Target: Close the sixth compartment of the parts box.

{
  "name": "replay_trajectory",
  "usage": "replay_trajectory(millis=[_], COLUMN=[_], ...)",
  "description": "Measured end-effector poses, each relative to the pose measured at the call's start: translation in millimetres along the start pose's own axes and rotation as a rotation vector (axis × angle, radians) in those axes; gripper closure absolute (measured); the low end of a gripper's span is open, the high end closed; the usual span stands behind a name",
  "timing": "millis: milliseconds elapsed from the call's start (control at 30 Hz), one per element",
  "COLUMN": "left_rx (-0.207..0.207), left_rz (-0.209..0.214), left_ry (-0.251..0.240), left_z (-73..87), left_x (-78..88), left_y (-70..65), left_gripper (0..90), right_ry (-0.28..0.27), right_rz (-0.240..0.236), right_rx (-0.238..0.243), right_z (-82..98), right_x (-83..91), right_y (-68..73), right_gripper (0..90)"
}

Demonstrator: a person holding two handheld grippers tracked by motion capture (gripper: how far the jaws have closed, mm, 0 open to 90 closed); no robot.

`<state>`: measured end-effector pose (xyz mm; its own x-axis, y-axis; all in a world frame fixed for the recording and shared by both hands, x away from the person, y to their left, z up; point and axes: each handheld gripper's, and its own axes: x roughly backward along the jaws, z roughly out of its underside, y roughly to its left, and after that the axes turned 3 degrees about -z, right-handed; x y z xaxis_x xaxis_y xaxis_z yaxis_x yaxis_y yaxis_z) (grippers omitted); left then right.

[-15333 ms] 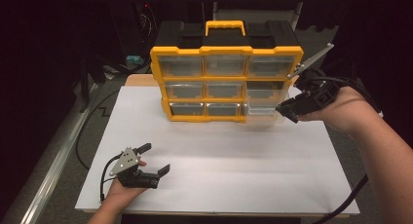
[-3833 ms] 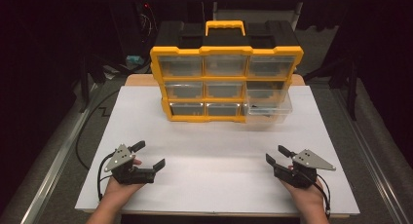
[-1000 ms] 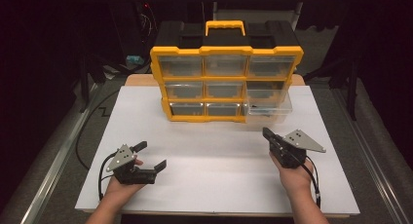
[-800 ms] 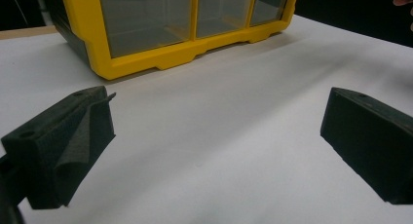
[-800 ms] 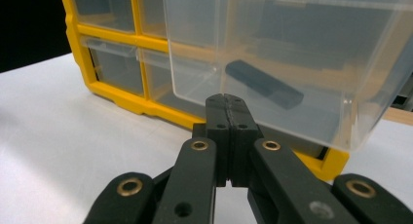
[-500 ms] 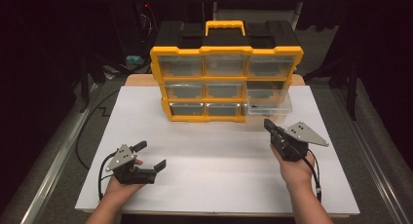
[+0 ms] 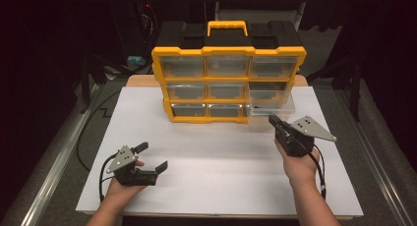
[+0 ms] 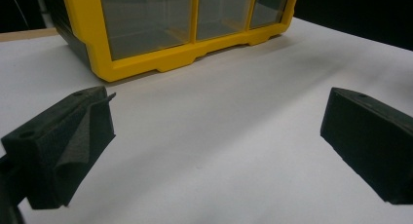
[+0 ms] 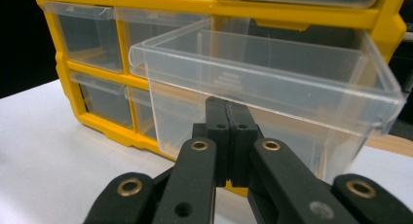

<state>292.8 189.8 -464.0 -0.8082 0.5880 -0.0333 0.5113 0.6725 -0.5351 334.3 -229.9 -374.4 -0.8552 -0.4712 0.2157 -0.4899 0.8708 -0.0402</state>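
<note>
Jaws of the right gripper are seen clenched on nothing, raised closer to the pulled-out clear drawer, apparently empty, bottom right in the yellow organiser; left gripper is kept released.

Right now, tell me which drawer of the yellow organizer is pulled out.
The bottom-right drawer: it juts out past the organizer frame toward the right claw, while the other eight sit flush in their slots.

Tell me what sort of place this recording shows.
Probably a lab recording bench: a white table in a dark room, cabling behind, one yellow drawer organizer with its clear drawer pulled out, and handheld grippers.
</note>
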Motion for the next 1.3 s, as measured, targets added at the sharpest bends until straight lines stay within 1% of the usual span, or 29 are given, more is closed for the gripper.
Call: replay_trajectory(millis=[233,400,533,767,933,1300], left_rx=[0.001,-0.001,0.001,0.009,0.017,0.014], left_rz=[0.003,0.006,0.008,0.009,0.011,0.010], left_ry=[-0.005,-0.002,-0.003,-0.001,-0.004,-0.001], left_z=[-0.3,0.0,-0.3,-0.4,-0.9,-1.1], left_x=[0.2,0.2,0.3,0.6,0.4,0.7], left_y=[-0.6,-0.8,-0.7,-0.6,-0.9,-0.5], left_gripper=[0.2,0.2,0.2,0.2,0.2,0.2], right_ry=[-0.016,-0.011,-0.016,-0.014,-0.008,-0.006], right_rz=[0.017,0.019,0.024,0.030,0.037,0.052], right_rx=[0.009,0.007,0.007,-0.001,0.002,0.007], right_z=[-4.9,-4.9,-4.7,-6.2,-7.4,-9.7], right_x=[-2.3,-4.1,-6.6,-11.7,-14.5,-25.0], right_y=[0.8,1.3,0.0,-3.0,-5.2,-9.3], right_gripper=[90.0,90.0,90.0,90.0,90.0,90.0])
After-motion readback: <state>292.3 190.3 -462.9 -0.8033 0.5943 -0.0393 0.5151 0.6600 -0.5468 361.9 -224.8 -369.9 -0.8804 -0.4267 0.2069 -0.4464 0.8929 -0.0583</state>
